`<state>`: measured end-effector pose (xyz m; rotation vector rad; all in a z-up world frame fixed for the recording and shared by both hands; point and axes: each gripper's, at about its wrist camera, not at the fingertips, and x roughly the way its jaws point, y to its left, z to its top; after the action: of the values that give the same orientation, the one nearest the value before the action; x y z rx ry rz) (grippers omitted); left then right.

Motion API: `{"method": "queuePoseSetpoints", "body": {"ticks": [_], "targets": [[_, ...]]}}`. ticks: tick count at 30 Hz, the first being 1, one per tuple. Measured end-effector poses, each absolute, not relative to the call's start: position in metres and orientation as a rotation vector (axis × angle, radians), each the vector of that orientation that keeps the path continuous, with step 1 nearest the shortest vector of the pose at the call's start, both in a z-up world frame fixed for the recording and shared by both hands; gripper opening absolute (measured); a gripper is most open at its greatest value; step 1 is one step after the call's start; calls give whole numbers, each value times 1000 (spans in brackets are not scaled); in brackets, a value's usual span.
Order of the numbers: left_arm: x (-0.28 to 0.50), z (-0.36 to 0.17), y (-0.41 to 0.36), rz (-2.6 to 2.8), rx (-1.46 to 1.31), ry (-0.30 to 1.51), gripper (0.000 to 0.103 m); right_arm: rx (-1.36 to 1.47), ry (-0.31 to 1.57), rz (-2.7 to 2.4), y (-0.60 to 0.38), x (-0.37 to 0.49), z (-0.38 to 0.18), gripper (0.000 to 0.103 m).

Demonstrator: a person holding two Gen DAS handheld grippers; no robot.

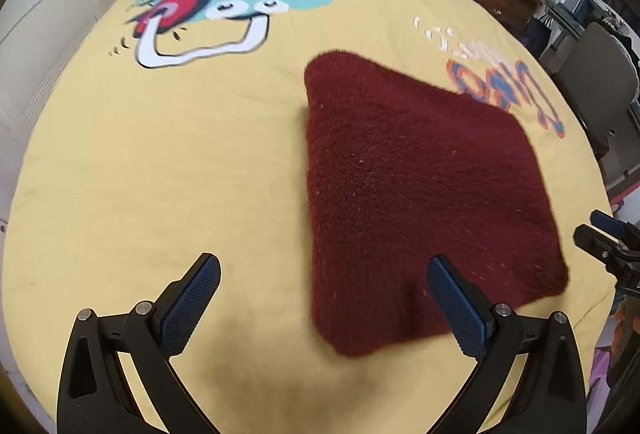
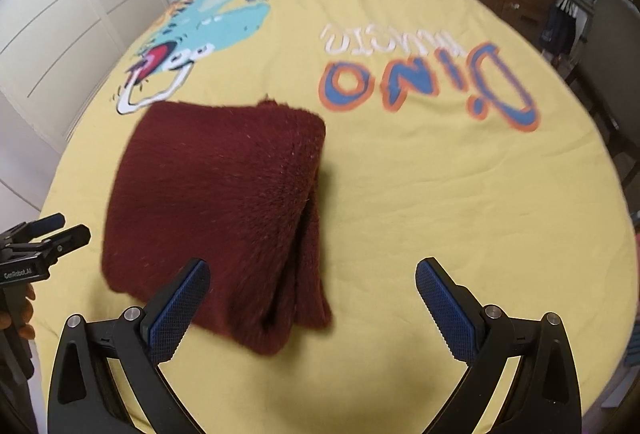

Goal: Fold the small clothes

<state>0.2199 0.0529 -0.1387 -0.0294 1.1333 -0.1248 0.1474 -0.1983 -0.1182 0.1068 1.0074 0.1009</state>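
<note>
The folded cloth [image 2: 216, 202] lies on the bed [image 2: 440, 214], near its front edge, with the printed lettering [image 2: 428, 86] behind it to the right. The left tool [image 1: 324, 298] hangs before the cloth's left side, the right tool [image 2: 312, 298] before its right side.

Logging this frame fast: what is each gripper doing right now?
Left gripper: open, holding nothing.
Right gripper: open, holding nothing.
The maroon cloth lies folded on the bed.
</note>
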Motion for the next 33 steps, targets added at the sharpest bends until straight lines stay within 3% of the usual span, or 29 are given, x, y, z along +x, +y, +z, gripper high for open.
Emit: {"method": "queuePoseSetpoints", "body": {"ticks": [10,33], "targets": [[150,-94,58,-64,5,1069,102,78,924,35,-207,75,-79,102],[98,-88,71,-16,33,1057,102,66,904,-23,-214,20,-65,102]]}}
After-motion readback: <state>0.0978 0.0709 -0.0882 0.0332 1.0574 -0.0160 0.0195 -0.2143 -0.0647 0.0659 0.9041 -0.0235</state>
